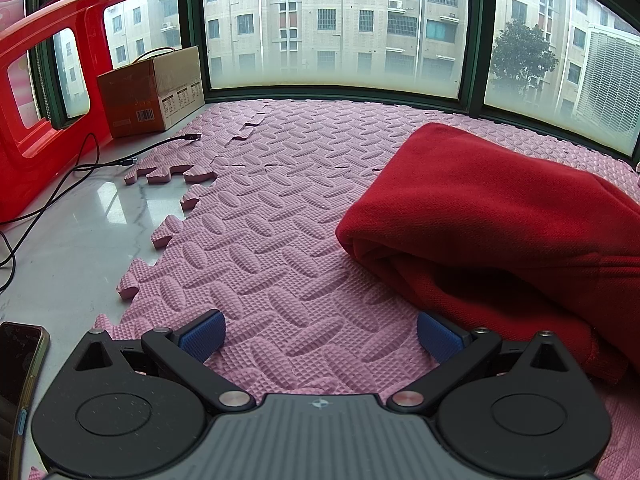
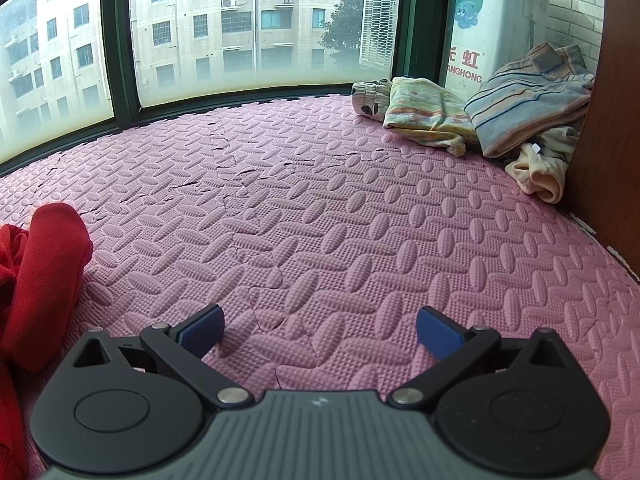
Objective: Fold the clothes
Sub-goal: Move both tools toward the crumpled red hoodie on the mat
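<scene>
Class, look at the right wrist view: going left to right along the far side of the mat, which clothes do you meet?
Red garment → small patterned cloth → yellow folded cloth → striped folded cloth.

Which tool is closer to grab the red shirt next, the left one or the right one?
Probably the left. The left tool is open, and the bunched red knit garment lies right beside one of its blue fingers. From the open right tool, the garment sits off to the side, with bare pink foam mat ahead.

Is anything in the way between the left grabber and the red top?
No, nothing visible. The left gripper is open over bare pink mat, and the red top lies just beside its right finger.
</scene>
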Demonstrator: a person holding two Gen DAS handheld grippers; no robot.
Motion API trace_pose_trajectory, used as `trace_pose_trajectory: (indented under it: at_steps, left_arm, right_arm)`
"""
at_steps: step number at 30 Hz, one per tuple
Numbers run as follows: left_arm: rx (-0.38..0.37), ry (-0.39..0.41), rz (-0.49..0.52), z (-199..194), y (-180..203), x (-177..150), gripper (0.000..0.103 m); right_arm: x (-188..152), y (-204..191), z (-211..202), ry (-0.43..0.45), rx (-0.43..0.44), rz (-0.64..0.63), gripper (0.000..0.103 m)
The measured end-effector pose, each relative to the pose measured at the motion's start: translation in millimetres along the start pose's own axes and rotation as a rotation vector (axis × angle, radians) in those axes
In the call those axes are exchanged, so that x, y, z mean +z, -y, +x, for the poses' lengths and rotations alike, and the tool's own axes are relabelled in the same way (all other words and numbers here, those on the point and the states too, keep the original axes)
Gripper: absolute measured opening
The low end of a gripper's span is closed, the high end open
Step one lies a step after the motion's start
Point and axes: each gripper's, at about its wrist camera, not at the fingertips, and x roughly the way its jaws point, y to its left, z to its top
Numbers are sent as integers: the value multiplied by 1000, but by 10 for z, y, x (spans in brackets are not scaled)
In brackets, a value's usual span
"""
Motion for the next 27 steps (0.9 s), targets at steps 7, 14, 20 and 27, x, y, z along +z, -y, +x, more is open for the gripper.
trace_pose_trajectory:
  at_steps: [7, 14, 20, 27]
  left_arm:
    - [0, -12, -3, -9, 5, 0, 103]
    - [22, -39, -14, -67, 23, -15, 103]
    - [15, -46, -8, -225, 79, -102, 103]
    - [-14, -37, 24, -444, 164, -155, 103]
  right_arm:
    - [-61, -35, -190, 38, 46, -10, 103]
    - [-159, -152, -502, 89, 86, -75, 103]
    - [-272, -245, -734, 107, 126, -124, 103]
    - [-370, -299, -884, 98, 165, -123, 103]
